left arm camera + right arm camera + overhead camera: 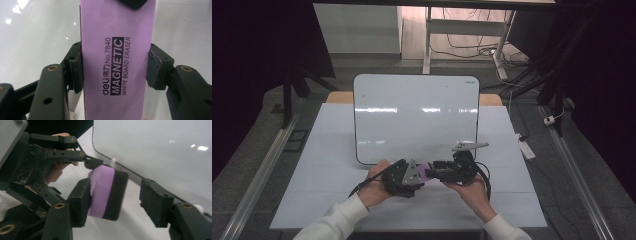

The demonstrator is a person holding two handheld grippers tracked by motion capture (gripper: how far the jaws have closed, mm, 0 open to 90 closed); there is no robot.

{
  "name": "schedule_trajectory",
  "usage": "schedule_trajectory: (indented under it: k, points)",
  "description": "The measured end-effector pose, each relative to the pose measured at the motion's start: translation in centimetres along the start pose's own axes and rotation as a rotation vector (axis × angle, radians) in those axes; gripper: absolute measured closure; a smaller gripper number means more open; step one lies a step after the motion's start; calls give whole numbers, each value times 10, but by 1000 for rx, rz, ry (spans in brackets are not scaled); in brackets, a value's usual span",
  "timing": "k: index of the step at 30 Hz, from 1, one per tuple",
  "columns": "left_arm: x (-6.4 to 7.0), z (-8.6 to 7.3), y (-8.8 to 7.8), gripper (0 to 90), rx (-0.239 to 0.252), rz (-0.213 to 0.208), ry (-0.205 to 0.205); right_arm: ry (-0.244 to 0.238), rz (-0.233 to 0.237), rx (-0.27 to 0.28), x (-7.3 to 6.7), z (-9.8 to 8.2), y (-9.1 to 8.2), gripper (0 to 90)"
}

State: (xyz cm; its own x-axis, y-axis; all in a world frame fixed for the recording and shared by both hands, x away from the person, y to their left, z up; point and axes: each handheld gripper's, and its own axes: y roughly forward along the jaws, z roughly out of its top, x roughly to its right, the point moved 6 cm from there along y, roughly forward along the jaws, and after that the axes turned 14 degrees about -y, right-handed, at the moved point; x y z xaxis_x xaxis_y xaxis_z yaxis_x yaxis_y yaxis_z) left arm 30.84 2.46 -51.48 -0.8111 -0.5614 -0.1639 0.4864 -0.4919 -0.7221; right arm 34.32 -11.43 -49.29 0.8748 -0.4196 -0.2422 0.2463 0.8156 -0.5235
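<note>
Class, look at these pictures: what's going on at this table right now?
A person at a white table holds a tool in each hand, in front of a whiteboard. The left tool grips a purple whiteboard eraser across its sides. The right tool sits around the eraser's free end, one pad against the purple side, the other still clear of the dark felt. It looks like a handover between the two tools, not yet finished.
</note>
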Motion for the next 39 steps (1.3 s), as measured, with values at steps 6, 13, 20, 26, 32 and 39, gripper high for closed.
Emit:
schedule_trajectory:
  k: [6,13,20,26,32,39]
  points:
    - [0,2,1,407,7,58,40,94,70,16,1,-1,1,608]
    - [0,3,-2,354,57,134,51,183,73,95,6,0,-3,655]
    - [2,-1,-10,307,135,226,63,296,43,180,17,-1,-9,662]
    - [5,-3,-10,326,164,260,72,334,11,224,24,-1,-15,664]
    - [4,0,-4,355,174,357,96,436,38,282,23,0,-15,664]
    - [1,2,-1,402,193,487,162,591,77,326,23,-2,-13,664]
